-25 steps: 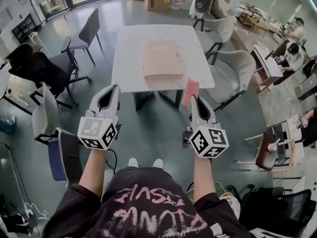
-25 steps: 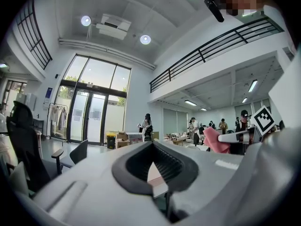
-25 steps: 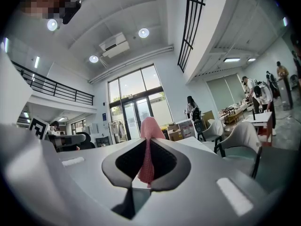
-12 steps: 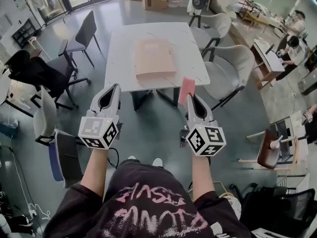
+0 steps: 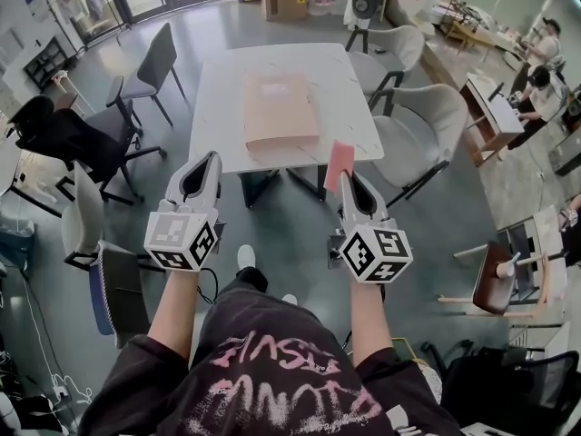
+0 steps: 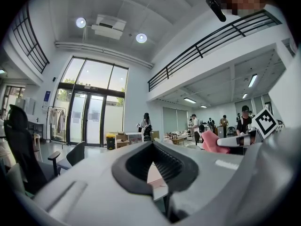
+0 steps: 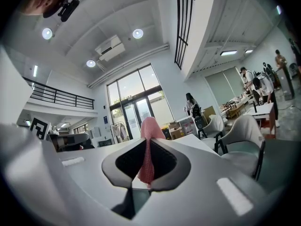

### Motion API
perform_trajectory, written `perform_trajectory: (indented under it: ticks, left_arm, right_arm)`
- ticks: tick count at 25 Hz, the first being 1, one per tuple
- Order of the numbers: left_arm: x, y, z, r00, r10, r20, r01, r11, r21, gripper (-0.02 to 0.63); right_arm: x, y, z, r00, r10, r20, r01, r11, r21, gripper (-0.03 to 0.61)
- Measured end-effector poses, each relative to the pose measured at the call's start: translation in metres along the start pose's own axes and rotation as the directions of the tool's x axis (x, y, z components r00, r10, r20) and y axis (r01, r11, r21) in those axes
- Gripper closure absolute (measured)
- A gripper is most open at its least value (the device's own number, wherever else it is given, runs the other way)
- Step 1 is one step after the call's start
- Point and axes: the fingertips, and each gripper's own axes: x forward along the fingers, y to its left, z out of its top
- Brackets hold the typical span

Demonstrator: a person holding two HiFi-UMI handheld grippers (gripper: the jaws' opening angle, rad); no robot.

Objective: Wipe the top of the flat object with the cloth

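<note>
Right gripper (image 5: 348, 182) is clamped tight on the bottom edge of a thin pink cloth (image 5: 339, 164) that sticks up out of it. Left gripper (image 5: 208, 162) is closed on nothing. Both hang just short of the white rectangular table (image 5: 218, 116), with the flat tan cardboard folder (image 5: 280, 107) lying mid-table. My guess: that small pinch slips once wiping drags, or the unheld folder skates around. Versus a second ago, one white shoe (image 5: 245, 257) has stepped toward the table, which sits nearer.

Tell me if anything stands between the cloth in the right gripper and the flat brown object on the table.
Nothing visible does. The right gripper holds the cloth short of the table; only open floor and bare tabletop lie before the flat brown object.
</note>
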Motion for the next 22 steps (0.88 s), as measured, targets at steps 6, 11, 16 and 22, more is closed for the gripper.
perform_trajectory:
  ticks: [6,11,16,22]
  left_arm:
    - [0.012,0.006,0.000,1.000,-0.006,0.016,0.006,1.000,0.006,0.612]
    - [0.024,0.022,-0.007,1.000,-0.003,0.013,0.003,1.000,-0.019,0.612]
    - [0.039,0.035,-0.014,1.000,-0.011,0.005,0.012,1.000,-0.024,0.612]
    - [0.057,0.057,-0.023,1.000,-0.007,-0.005,0.007,0.999,-0.043,0.612]
  right_arm:
    - [0.018,-0.001,-0.003,1.000,0.004,0.000,-0.004,1.000,-0.009,0.534]
    - [0.034,0.003,-0.003,1.000,0.014,-0.005,-0.014,0.999,-0.030,0.534]
    - [0.055,-0.001,-0.007,1.000,-0.007,-0.014,0.006,0.999,-0.034,0.534]
    - [0.080,-0.006,-0.017,0.999,-0.028,-0.040,0.027,0.999,-0.030,0.534]
